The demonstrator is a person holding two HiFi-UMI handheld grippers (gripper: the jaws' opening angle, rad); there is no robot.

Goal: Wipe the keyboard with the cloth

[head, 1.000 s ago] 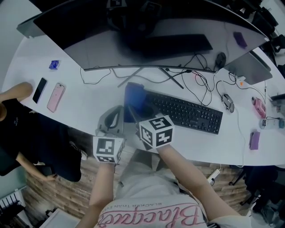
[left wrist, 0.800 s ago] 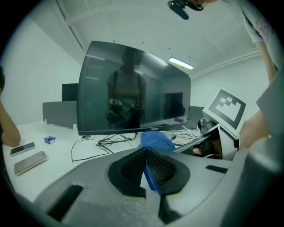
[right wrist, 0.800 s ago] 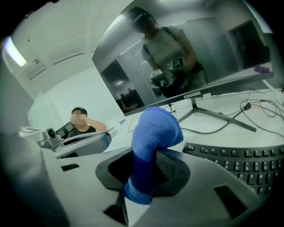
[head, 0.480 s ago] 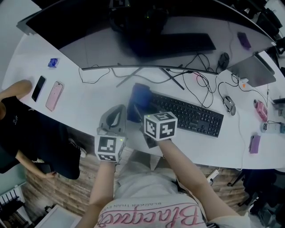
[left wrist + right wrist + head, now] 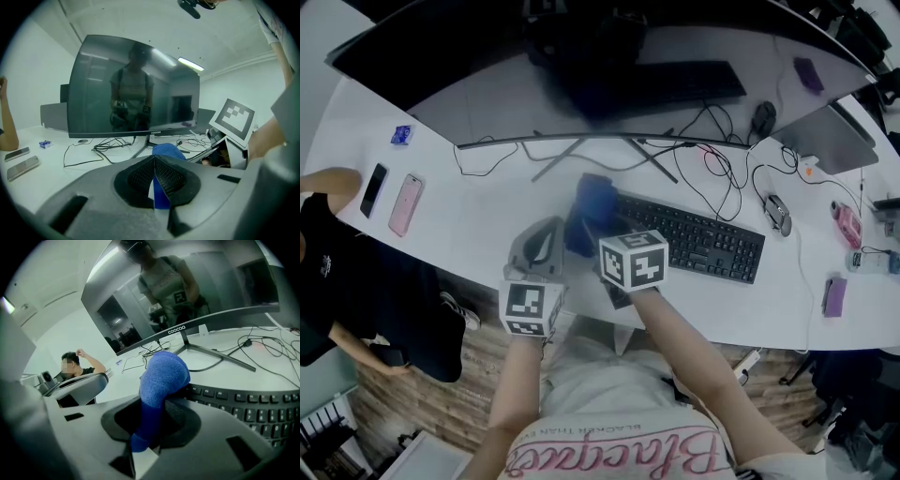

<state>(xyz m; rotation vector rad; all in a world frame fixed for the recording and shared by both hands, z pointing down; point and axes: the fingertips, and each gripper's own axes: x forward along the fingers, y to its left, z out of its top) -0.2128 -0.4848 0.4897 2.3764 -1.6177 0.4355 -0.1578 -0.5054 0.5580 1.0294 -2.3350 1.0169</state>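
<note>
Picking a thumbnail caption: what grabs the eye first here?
The bright blue cloth, bunched up and clamped in the right hand-held gripper, is at the left end of the black keyboard. Behind it, a wide curved monitor spans the back of the white desk.

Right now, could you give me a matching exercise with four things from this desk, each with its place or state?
Things:
1. cloth
2. keyboard
3. pink phone
4. monitor

Places or states:
a. lying near the left end of the desk
b. standing upright at the back
c. clamped in the right gripper
d. lying flat, with the cloth at its left end

Pairs: 1-c, 2-d, 3-a, 4-b.
</note>
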